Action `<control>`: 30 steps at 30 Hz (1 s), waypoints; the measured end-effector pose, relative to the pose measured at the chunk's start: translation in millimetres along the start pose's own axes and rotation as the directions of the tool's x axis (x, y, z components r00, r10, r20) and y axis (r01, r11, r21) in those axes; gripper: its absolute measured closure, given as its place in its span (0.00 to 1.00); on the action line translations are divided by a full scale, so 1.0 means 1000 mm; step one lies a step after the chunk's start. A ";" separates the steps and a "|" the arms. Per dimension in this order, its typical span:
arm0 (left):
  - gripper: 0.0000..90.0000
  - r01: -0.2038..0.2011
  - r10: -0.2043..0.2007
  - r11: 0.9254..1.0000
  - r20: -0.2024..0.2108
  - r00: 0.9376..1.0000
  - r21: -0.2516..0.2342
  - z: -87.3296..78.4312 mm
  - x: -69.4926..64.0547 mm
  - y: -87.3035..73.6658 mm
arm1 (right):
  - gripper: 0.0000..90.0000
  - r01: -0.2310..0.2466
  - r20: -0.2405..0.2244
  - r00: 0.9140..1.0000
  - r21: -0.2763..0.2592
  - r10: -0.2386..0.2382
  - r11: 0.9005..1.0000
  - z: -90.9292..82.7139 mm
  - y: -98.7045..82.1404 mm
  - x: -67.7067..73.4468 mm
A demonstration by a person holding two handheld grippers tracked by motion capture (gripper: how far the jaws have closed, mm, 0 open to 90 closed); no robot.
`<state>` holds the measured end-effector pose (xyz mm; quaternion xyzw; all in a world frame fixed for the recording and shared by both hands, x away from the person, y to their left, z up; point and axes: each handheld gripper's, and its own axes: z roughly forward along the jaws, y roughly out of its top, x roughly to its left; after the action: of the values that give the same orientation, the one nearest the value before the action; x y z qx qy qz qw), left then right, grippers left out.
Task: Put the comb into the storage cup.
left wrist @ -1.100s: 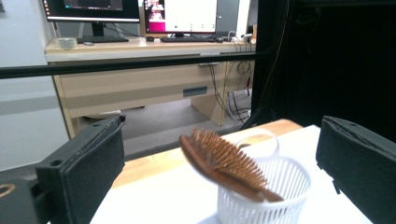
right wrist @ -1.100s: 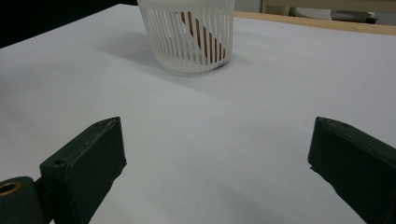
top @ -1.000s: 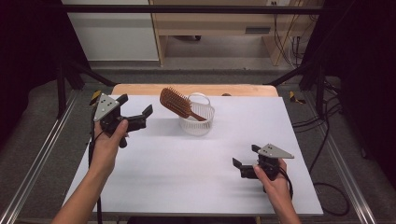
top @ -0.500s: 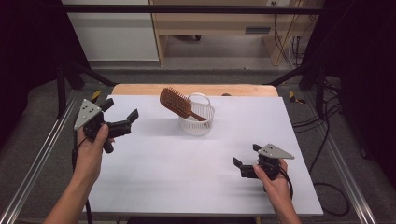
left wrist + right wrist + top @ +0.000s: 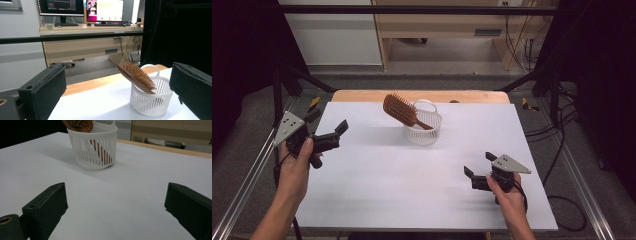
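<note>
A white table (image 5: 412,185) with a wooden far edge stands on a grey floor, black curtains at both sides; behind it are 1 wooden desk (image 5: 87,42) and 2 monitors (image 5: 82,7). On the table sits 1 white slotted basket (image 5: 423,129) holding 1 wooden hairbrush (image 5: 402,110), tilted. The 2 grippers, left gripper (image 5: 328,131) and right gripper (image 5: 479,167), have jaws apart, holding nothing.

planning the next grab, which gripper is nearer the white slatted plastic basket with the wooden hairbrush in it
Left, though only slightly. The left gripper is open, off the white slatted plastic basket's left side, level with it. The right gripper is open, nearer the table's front edge, to the basket's right.
</note>
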<state>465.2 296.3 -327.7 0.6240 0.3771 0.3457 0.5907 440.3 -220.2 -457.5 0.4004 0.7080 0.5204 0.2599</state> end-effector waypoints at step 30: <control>0.01 0.002 -0.001 1.000 -0.027 1.000 0.026 -0.045 0.018 -0.040 | 0.04 0.035 0.001 0.999 -0.091 -0.035 0.995 -0.005 0.010 0.001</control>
<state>431.6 334.1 -364.5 0.6265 0.3899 0.3488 0.5778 439.2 -220.3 -446.1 0.3756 0.6904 0.5478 0.2867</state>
